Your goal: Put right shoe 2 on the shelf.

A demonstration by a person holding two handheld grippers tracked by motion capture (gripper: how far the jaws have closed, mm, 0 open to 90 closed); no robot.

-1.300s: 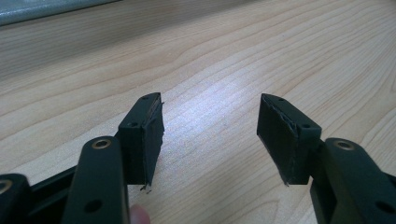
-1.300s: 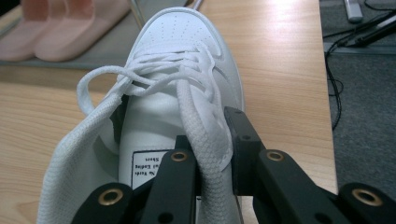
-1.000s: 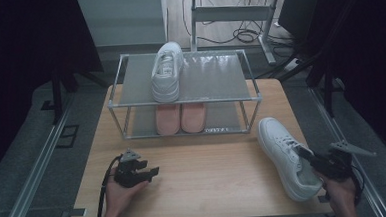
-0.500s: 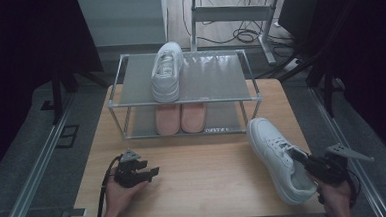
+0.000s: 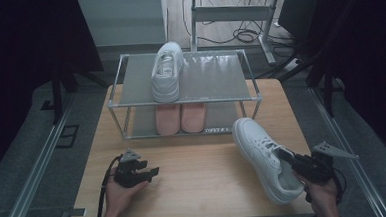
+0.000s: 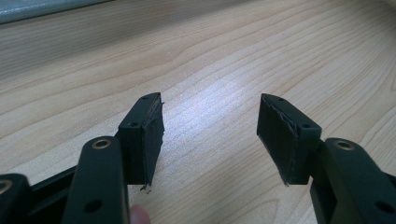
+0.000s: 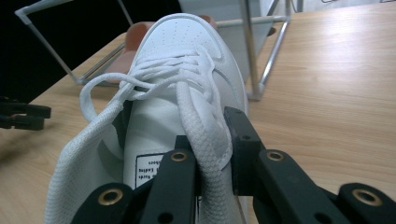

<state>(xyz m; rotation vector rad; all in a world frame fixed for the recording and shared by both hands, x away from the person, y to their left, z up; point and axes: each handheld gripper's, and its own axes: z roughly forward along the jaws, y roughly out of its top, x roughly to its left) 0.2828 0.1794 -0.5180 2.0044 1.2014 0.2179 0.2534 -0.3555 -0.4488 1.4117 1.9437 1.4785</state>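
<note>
A white lace-up sneaker hangs toe-forward over the table's right side, just in front of the rack. My right gripper is shut on the sneaker's side wall near the collar; in the right gripper view the right gripper has one jaw inside the shoe and one outside the white sneaker. The matching white sneaker lies on the rack's top shelf. My left gripper rests low over the table at front left, open, and in its own view the left gripper has bare wood between its jaws.
The metal two-shelf rack stands at the back of the wooden table. A pair of pink shoes sits on its lower shelf. The rack's right front leg stands close beside the held sneaker's toe. Cables lie on the floor behind.
My right gripper has carried the white sneaker leftward and a little toward the rack. The left gripper has stayed where it was.
</note>
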